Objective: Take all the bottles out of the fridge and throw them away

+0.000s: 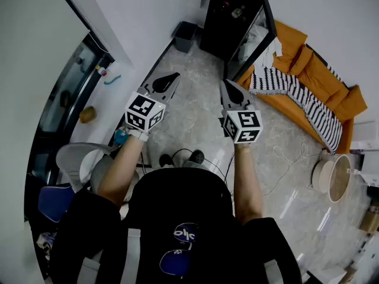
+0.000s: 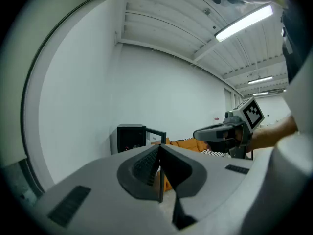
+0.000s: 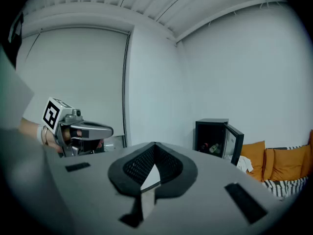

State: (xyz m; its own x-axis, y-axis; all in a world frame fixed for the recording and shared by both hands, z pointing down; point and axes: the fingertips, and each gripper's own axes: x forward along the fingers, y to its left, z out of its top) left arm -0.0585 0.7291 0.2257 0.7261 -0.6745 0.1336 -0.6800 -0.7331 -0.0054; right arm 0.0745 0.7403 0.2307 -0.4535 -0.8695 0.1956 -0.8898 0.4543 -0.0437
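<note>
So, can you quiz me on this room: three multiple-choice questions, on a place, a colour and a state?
1. Where is the fridge? A) beside the sofa B) mid-floor C) on a shelf
2. What colour is the sofa? A) blue B) orange C) green
3. How is the fridge door? A) shut B) removed C) open
Answers: 1 A, it stands at the sofa's end; 2 B, it is plainly orange; 3 C, the door stands wide and bottles show inside.

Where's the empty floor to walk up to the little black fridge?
Bare pale floor runs between the white wall and the orange sofa, right up to the open black fridge. Crowded at the near end: black cables, white cord.
</note>
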